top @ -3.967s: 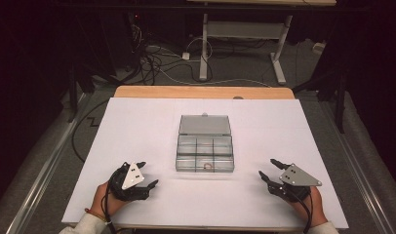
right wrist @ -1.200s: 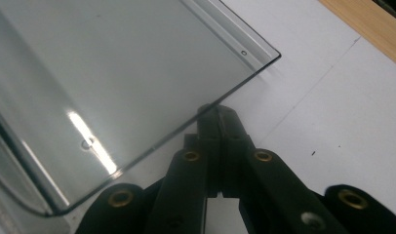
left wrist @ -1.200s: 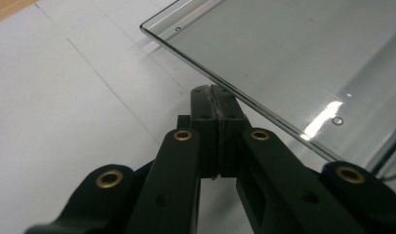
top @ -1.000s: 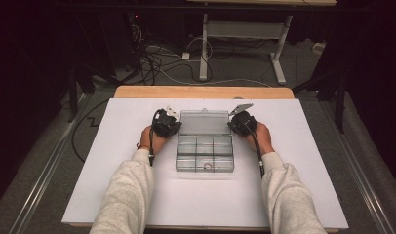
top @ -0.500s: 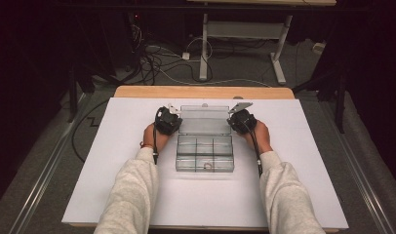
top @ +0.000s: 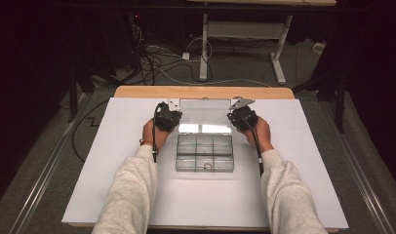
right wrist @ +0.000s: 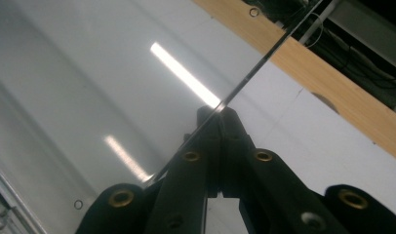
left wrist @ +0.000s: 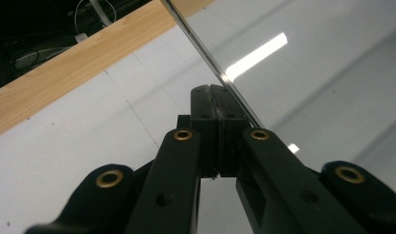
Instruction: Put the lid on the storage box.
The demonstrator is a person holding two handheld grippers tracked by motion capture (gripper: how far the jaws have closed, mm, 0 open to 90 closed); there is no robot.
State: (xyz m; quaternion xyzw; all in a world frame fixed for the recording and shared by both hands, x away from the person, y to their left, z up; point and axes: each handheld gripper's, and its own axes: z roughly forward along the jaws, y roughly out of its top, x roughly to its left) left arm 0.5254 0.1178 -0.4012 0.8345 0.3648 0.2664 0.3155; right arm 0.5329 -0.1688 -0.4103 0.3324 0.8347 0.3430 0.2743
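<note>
One table, white-topped. One clear box, compartmented, mid-table, a small ring in its near row; its clear lid stands raised behind. Two grippers: left gripper at the lid's left edge, right gripper at its right edge, jaws of both closed, touching those edges.

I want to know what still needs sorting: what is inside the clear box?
The box is split into compartments; a small ring lies in a front one. The rest look empty, though glare on the raised lid blurs the back row.
</note>
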